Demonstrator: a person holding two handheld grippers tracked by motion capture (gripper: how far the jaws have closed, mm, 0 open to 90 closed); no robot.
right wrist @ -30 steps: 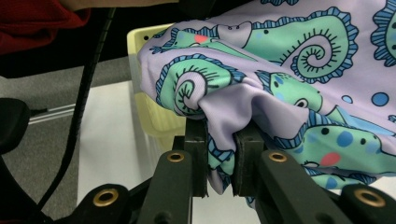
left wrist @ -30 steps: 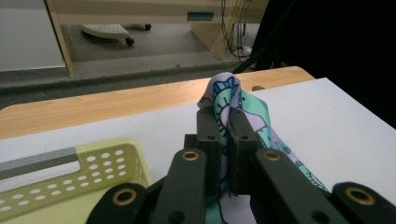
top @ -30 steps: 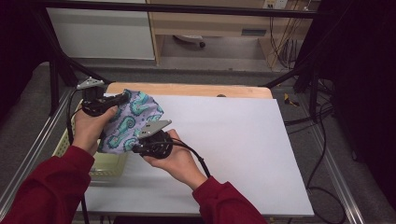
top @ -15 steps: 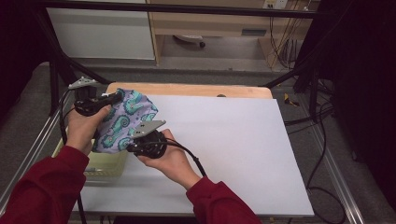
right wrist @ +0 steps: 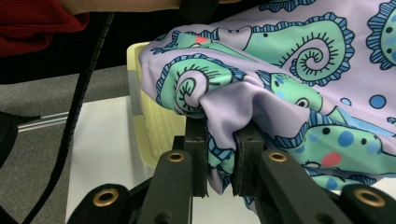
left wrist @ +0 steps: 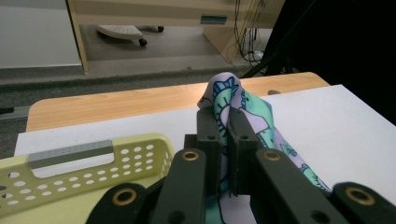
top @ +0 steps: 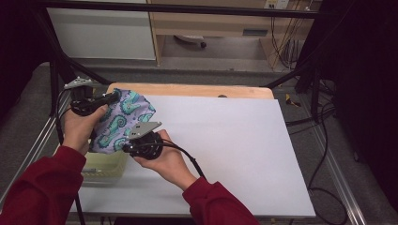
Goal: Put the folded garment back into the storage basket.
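A lilac cloth (top: 121,121) printed with green seahorses hangs stretched between both grippers over the table's left side. My left gripper (top: 111,97) is shut on its upper edge; in the left gripper view the cloth (left wrist: 243,112) rises pinched between the black jaws of that gripper (left wrist: 223,122). My right gripper (top: 127,147) is shut on the lower edge, and the right gripper view has a bunched fold of the cloth (right wrist: 261,93) clamped between the jaws of that gripper (right wrist: 220,133). Both grippers sit above the near left part of the white table top (top: 225,140).
A pale yellow perforated basket (top: 101,164) stands at the table's left edge under the cloth, seen close as the basket (left wrist: 70,168) and the basket (right wrist: 154,112). A wooden strip (top: 197,90) runs along the far edge. Black frame bars (top: 291,75) flank the table.
Both hands have shifted a little to the left with the cloth still held between them; it now hangs more over the basket.
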